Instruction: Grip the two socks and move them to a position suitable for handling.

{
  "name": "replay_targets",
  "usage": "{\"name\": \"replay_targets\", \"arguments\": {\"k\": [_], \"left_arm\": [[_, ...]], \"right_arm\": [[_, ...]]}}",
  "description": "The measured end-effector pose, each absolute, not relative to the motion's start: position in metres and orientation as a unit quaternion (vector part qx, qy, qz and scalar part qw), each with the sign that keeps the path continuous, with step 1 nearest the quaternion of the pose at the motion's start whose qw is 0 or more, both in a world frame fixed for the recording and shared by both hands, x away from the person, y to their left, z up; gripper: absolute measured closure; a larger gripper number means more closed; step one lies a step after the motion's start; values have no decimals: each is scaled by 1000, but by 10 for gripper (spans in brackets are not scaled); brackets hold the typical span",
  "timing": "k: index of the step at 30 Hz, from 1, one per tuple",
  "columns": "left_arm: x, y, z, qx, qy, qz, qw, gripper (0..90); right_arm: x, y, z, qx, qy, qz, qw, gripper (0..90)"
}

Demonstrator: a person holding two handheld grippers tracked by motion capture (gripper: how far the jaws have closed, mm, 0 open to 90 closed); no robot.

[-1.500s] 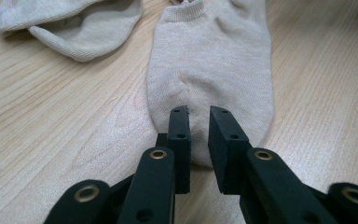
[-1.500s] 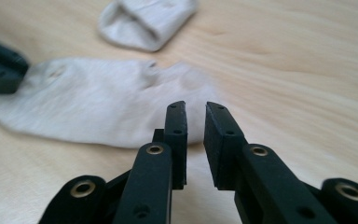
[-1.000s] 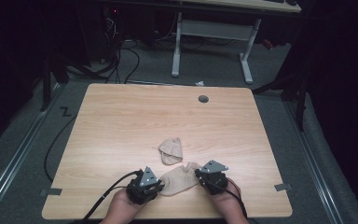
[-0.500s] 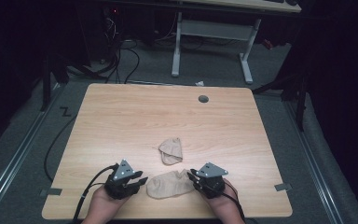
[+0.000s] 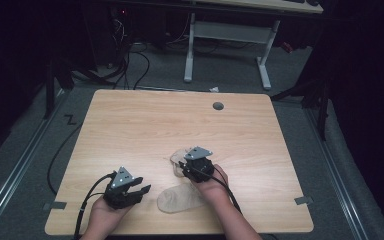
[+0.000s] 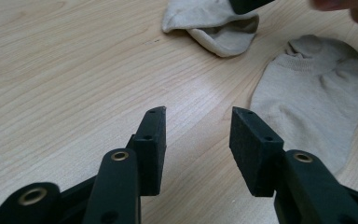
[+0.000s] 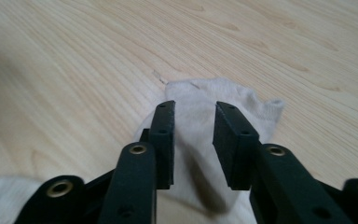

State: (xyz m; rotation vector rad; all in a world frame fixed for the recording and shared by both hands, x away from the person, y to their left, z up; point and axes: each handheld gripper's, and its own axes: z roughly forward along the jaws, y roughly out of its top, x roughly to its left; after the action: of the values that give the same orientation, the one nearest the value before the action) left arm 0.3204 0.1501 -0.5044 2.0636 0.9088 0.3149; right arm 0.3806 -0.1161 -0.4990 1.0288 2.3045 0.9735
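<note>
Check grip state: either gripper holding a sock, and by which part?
Nothing held. Left gripper open over bare table; right gripper open above the crumpled sock.

The left gripper (image 5: 139,190) has its jaws apart; the right gripper (image 5: 184,166), ahead of it, also gapes.

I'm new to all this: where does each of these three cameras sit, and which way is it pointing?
High view: fixed above the person's side, looking forward and down on the table; forearms, left hand-held gripper, right hand-held gripper.
Left gripper view: rides the left hand-held gripper, looking along its open jaws at bare wood, flat sock alongside.
Right gripper view: rides the right hand-held gripper, jaws over the crumpled sock.
Shared: high and left views both show both socks.
</note>
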Motion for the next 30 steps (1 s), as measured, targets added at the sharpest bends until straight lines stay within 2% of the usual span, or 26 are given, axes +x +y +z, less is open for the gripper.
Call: {"name": "replay_targets", "arguments": {"k": [6, 10, 13, 15, 17, 25, 30], "left_arm": [[321, 150, -505, 824, 363, 125, 417, 564], [321, 149, -505, 824, 362, 125, 417, 563], [322, 149, -505, 826, 361, 125, 415, 564], [322, 148, -506, 827, 360, 123, 414, 563], [322, 148, -506, 828, 359, 123, 414, 563], [321, 145, -507, 832, 355, 123, 409, 563], [321, 144, -507, 833, 353, 124, 408, 563]], "right_arm": [[408, -102, -508, 385, 838, 334, 195, 587], [416, -96, -516, 388, 845, 315, 191, 577], [417, -94, -520, 388, 848, 306, 191, 681], [416, -93, -520, 385, 849, 304, 195, 796], [415, -92, -520, 382, 852, 298, 199, 838], [405, -94, -504, 371, 840, 333, 214, 858], [396, -106, -491, 374, 828, 364, 206, 859]]}}
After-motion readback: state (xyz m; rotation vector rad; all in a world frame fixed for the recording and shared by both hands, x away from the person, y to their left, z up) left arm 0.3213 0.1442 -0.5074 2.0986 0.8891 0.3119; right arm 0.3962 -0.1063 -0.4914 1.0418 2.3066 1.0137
